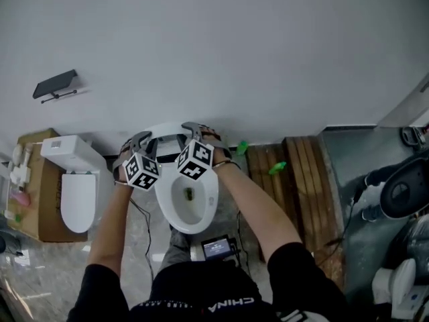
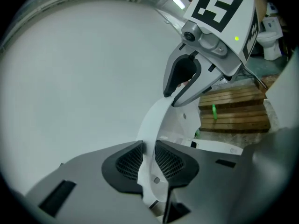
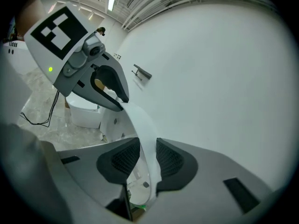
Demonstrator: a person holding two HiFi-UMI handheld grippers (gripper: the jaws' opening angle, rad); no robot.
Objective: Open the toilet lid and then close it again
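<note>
The white toilet (image 1: 201,210) stands below me with its bowl showing. Its white lid (image 1: 167,129) is lifted and tilted up towards the wall. My left gripper (image 1: 137,142) is shut on the lid's left rim and my right gripper (image 1: 199,131) on its right rim. In the left gripper view, the lid's edge (image 2: 156,118) runs between the ribbed pads (image 2: 128,161) of my left gripper (image 2: 148,160); the right gripper (image 2: 184,85) pinches it further along. In the right gripper view, the lid (image 3: 140,120) sits between the pads (image 3: 169,160) of my right gripper (image 3: 147,158), with the left gripper (image 3: 112,90) beyond.
A plain white wall (image 1: 221,52) rises close behind the lid. A second white toilet (image 1: 77,186) sits on cardboard at the left. Wooden pallets (image 1: 295,173) lie to the right. A small screen device (image 1: 218,248) and cables lie on the floor by my feet. A dark shelf (image 1: 57,84) hangs on the wall.
</note>
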